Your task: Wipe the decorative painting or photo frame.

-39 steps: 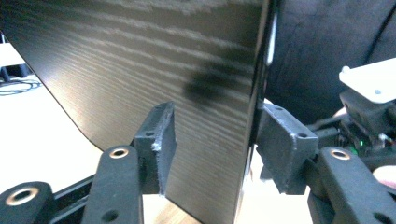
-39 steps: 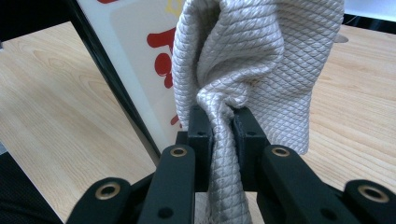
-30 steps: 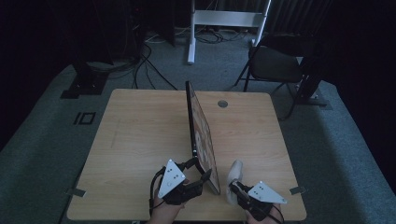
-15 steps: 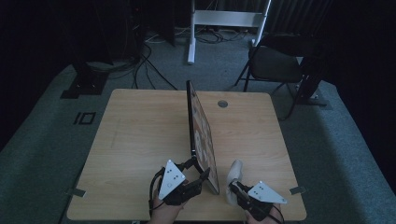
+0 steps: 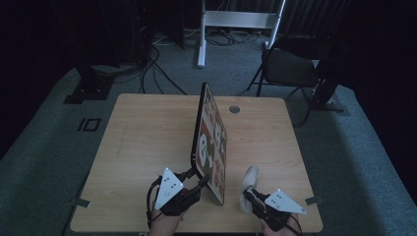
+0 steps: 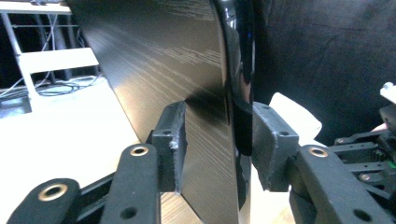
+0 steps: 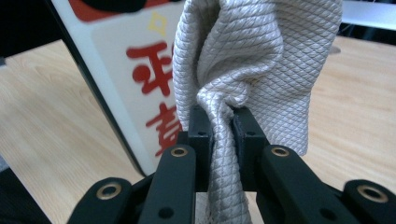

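Observation:
A thin black-framed panel with red and white pictures on its right face stands on edge, tilted, along the middle of the wooden table. My left gripper straddles its near bottom corner. In the left gripper view its jaws have just been closing, and both pads now lie against the dark panel. My right gripper sits just right of the panel, shut on a bunched white woven cloth. The cloth rises from the right gripper beside the panel's printed face.
A round cable hole sits in the table's far right part. Beyond the table stand a black folding chair and a white metal frame, with cables on the carpet. Bare wood lies left of the panel.
The left gripper has shifted slightly at the panel's near corner. The panel, the cloth and the right gripper stand as before.

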